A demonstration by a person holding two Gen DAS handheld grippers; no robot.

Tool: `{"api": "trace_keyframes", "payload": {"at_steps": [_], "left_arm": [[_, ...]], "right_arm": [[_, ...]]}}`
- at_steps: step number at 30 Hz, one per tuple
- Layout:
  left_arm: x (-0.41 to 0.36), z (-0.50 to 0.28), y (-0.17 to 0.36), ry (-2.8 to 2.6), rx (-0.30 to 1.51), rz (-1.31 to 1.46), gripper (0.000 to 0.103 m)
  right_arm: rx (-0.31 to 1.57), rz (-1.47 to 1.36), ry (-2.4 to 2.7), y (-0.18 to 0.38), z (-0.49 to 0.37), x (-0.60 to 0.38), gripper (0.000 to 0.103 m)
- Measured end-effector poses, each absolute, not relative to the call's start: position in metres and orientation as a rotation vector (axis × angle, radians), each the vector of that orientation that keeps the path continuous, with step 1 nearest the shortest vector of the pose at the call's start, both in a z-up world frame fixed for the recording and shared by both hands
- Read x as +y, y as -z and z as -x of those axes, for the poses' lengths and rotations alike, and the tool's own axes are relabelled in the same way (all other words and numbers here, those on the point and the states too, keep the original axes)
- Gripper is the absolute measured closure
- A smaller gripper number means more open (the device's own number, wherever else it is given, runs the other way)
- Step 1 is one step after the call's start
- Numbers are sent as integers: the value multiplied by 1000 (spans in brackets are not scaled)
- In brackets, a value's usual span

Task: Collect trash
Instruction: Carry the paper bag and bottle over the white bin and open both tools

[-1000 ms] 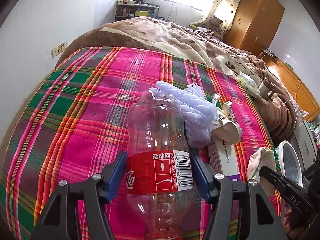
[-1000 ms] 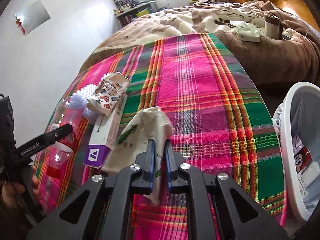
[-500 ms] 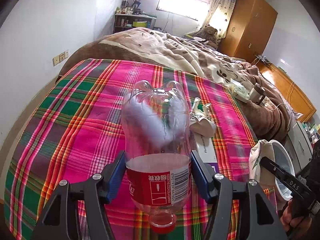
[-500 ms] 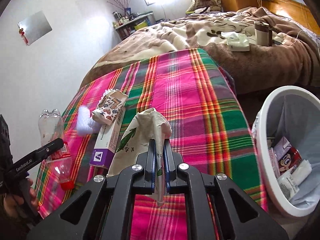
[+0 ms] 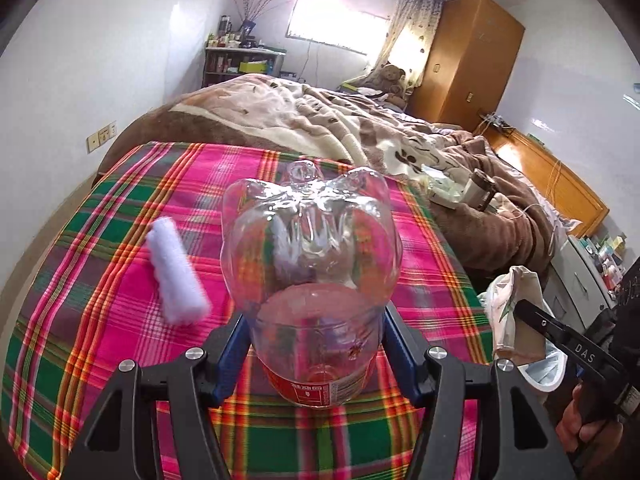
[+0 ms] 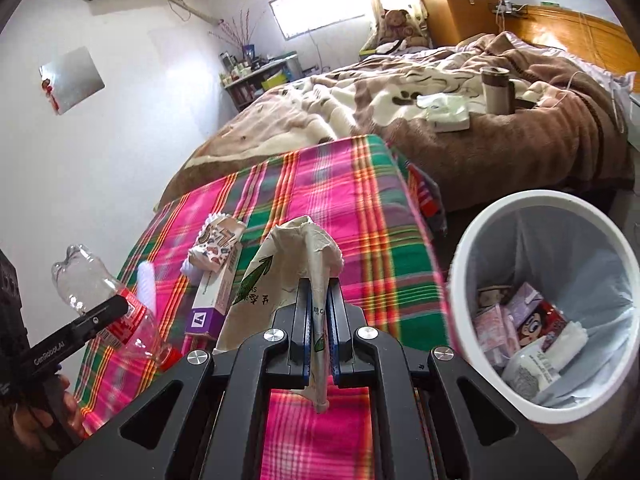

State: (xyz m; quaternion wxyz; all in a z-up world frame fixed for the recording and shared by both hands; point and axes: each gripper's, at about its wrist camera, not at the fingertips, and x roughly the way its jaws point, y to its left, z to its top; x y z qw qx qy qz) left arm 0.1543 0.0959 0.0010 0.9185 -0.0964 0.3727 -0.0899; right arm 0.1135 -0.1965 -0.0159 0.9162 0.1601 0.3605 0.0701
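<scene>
An empty plastic bottle (image 5: 316, 280) with a red label fills the centre of the left wrist view, its bottom end toward the top of the frame and its red cap toward the bottom. The left gripper (image 5: 316, 354) has its blue pads pressed against the bottle's sides, jaws about half spread, holding it above the plaid blanket (image 5: 120, 280). At the left of that frame a white roll (image 5: 176, 276) lies on the blanket.

In the right wrist view, the right gripper (image 6: 319, 322) is closed tight on a crumpled cream paper bag (image 6: 288, 264) with green print, which stands up from the jaws at the frame's centre. Left of the bag, a long white box (image 6: 216, 296) with a purple end lies on the blanket, with a patterned wrapper (image 6: 216, 244) resting on its far end. The same bottle shows at the lower left, off the blanket.

At the right of this frame stands a white bin (image 6: 472, 248) with a liner, beside the bed, already holding several wrappers (image 6: 532, 328). Beyond the plaid, a brown blanket (image 6: 500, 152) carries a cup (image 6: 496, 88) and a tissue pack (image 6: 444, 112).
</scene>
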Motion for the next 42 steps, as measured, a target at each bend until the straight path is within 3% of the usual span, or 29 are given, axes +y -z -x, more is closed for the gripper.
{"api": "trace_keyframes", "payload": {"at_steps": [24,42], "left_arm": [[-57,-150,-33,463,719,92,41],[-168,-167,-10,649,776,32,41]], "right_arm": [[658,-344,56,0,-78,-294,96],[720,-320,198,17,-75,-345,96]]}}
